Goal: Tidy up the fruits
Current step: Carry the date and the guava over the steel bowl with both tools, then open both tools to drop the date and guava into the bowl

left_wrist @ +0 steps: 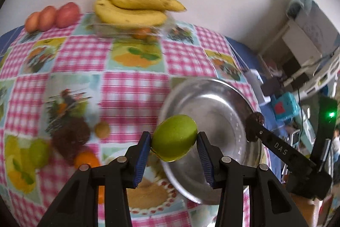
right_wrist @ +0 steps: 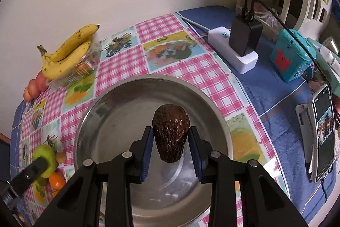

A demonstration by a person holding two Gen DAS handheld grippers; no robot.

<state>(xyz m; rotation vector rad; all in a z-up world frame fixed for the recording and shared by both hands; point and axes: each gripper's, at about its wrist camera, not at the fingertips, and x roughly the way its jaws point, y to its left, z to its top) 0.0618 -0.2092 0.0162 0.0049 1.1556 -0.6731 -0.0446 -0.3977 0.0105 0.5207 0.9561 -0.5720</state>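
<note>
A wrinkled brown date (right_wrist: 171, 133), long axis upright, is gripped by the right gripper (right_wrist: 171, 145) directly above the steel bowl (right_wrist: 89, 118), while a green fruit (left_wrist: 174, 138) is clamped by the left gripper (left_wrist: 174, 149) at the bowl's left rim.

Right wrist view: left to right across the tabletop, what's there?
Green fruit in the left hand-held gripper → bananas → metal bowl → dark wrinkled fruit in the right hand-held gripper → white power strip → teal box → phone.
</note>
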